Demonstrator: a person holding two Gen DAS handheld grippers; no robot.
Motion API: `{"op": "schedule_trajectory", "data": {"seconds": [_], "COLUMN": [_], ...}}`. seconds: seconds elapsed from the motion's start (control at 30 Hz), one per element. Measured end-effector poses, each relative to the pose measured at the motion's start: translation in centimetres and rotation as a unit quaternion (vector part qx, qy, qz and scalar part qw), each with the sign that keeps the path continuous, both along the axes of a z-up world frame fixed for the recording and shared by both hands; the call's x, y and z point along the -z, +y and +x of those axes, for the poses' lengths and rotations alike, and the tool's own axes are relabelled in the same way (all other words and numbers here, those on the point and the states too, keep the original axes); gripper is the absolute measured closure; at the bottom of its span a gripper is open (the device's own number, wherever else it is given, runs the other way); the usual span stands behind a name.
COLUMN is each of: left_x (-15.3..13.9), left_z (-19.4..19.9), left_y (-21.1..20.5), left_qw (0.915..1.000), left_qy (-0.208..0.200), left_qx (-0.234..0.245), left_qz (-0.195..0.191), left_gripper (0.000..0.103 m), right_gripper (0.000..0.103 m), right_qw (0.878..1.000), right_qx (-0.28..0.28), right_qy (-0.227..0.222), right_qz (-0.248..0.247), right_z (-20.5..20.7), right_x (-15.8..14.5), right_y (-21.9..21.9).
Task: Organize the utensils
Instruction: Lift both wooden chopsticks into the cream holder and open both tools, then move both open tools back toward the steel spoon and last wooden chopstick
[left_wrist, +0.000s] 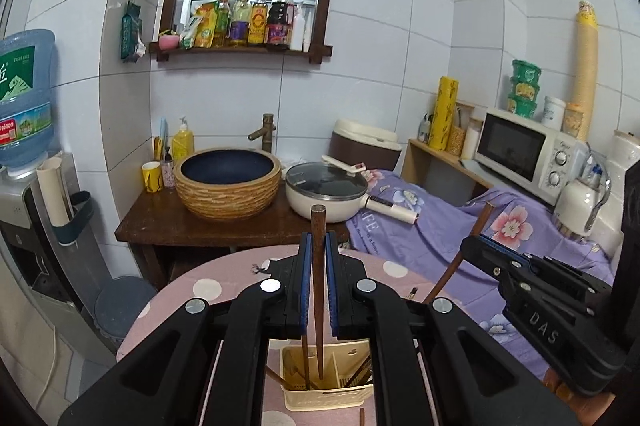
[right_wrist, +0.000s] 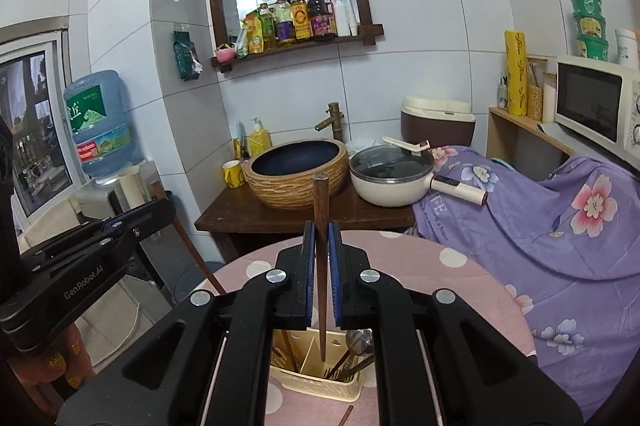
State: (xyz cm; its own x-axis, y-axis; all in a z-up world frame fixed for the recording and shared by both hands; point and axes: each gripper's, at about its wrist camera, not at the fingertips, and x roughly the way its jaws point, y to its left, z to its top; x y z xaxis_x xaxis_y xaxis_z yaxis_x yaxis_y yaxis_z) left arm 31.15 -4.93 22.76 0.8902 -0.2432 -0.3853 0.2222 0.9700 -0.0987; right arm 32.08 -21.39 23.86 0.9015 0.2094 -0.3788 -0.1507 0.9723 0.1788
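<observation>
Left gripper (left_wrist: 318, 262) and right gripper (right_wrist: 320, 250) each clamped on a wooden chopstick (left_wrist: 318, 286) – tips down over the cream utensil caddy (left_wrist: 326, 392). Likely snag – a tilted stick striking the divider or rim, tipping the light caddy.

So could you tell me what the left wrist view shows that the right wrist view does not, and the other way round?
Only the left wrist view shows the tall stack of paper cups and the grey bin by the table. Only the right wrist view shows the window at the left edge. Both show a gripper shut on a wooden chopstick, left gripper and right gripper, above the cream utensil holder, plus the basin and pan.
</observation>
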Motion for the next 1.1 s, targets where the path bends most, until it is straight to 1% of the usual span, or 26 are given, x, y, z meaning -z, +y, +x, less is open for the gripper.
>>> {"op": "schedule_trajectory", "data": {"seconds": [0.2, 0.4, 0.63, 0.77, 0.9, 0.93, 0.97, 1.0, 1.03, 1.07, 1.1], "left_x": [4.3, 7.5, 9.7, 10.6, 10.8, 10.8, 10.6, 10.5, 10.3, 10.0, 9.8], "left_z": [1.1, 1.4, 1.9, 2.2, 1.8, 1.6, 1.3, 0.9, 0.4, -0.3, -0.8], "left_y": [-0.2, -0.2, 0.0, 0.1, 0.6, 0.7, 0.6, 0.7, 0.8, 1.0, 1.2], "left_qw": [0.9995, 0.9985, 0.9971, 0.9963, 0.9963, 0.9966, 0.9969, 0.9973, 0.9978, 0.9984, 0.9987], "left_qy": [0.03, 0.054, 0.074, 0.083, 0.084, 0.081, 0.077, 0.072, 0.064, 0.055, 0.048], "left_qx": [-0.009, -0.012, -0.012, -0.015, -0.015, -0.014, -0.013, -0.012, -0.013, -0.013, -0.015], "left_qz": [0.005, 0.006, 0.014, 0.018, 0.01, 0.01, 0.01, 0.01, 0.008, 0.004, 0.001], "left_gripper": [0.096, 0.096, 0.096, 0.096, 0.096, 0.093, 0.085, 0.079, 0.066, 0.055, 0.052], "right_gripper": [0.095, 0.095, 0.095, 0.095, 0.094, 0.094, 0.093, 0.089, 0.084, 0.069, 0.058], "right_qw": [1.0, 0.999, 0.998, 0.998, 0.998, 0.998, 0.998, 0.998, 0.998, 0.999, 0.999], "right_qx": [0.005, 0.008, 0.008, 0.015, 0.018, 0.019, 0.02, 0.021, 0.021, 0.022, 0.023], "right_qy": [0.029, 0.049, 0.067, 0.06, 0.057, 0.055, 0.053, 0.051, 0.048, 0.044, 0.036], "right_qz": [0.004, 0.006, 0.002, -0.005, -0.015, -0.017, -0.018, -0.021, -0.023, -0.023, -0.023], "right_z": [1.1, 1.4, 1.8, 1.8, 1.6, 1.4, 1.3, 1.1, 0.8, 0.4, -0.1], "right_x": [4.9, 7.9, 10.2, 10.7, 10.9, 10.9, 10.9, 10.9, 10.8, 10.7, 10.6], "right_y": [0.5, 1.1, 1.6, 1.5, 1.3, 1.2, 1.1, 1.1, 0.9, 0.8, 0.7]}}
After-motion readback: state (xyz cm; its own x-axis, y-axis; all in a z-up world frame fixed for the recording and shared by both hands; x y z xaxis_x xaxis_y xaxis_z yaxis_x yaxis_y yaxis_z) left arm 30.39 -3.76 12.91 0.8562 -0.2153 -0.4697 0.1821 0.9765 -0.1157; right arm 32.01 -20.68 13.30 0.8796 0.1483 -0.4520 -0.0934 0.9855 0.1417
